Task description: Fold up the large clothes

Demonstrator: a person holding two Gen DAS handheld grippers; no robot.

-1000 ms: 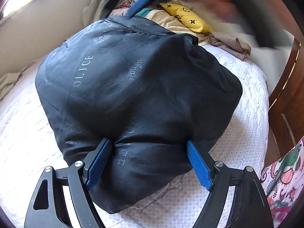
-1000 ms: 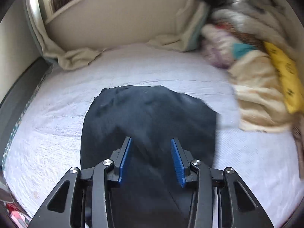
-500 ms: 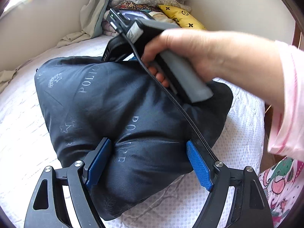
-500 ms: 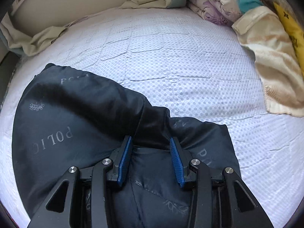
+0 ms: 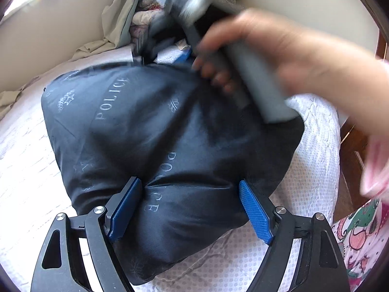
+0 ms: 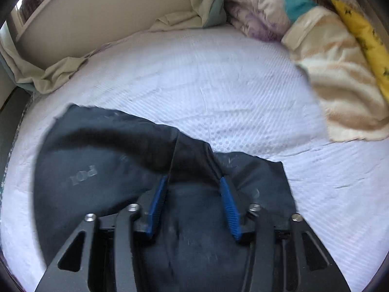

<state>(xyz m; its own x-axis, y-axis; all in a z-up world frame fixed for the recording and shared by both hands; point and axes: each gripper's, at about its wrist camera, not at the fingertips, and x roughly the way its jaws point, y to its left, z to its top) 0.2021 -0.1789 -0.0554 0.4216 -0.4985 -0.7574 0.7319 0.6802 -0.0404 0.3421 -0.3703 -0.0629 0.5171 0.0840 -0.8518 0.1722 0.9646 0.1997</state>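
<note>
A dark navy garment printed with pale "POLICE" lettering lies bunched on the white quilted mattress. My left gripper stands wide at the garment's near end. Its blue pads press into a thick fold from both sides. In the right wrist view the garment spreads to the left, and a ridge of it runs between the fingers of my right gripper. Those jaws are opening and the cloth lies slack between them. A person's hand, blurred, holds the right gripper's grey handle over the garment's far edge.
A cream blanket, a yellow pillow and other bedding are piled at the far right. A crumpled beige sheet runs along the wall. A wooden bed frame and floral cloth border the right side.
The right gripper came down onto the garment's far edge, then its jaws widened around the cloth ridge they had pinched. The left gripper kept still on its fold.
</note>
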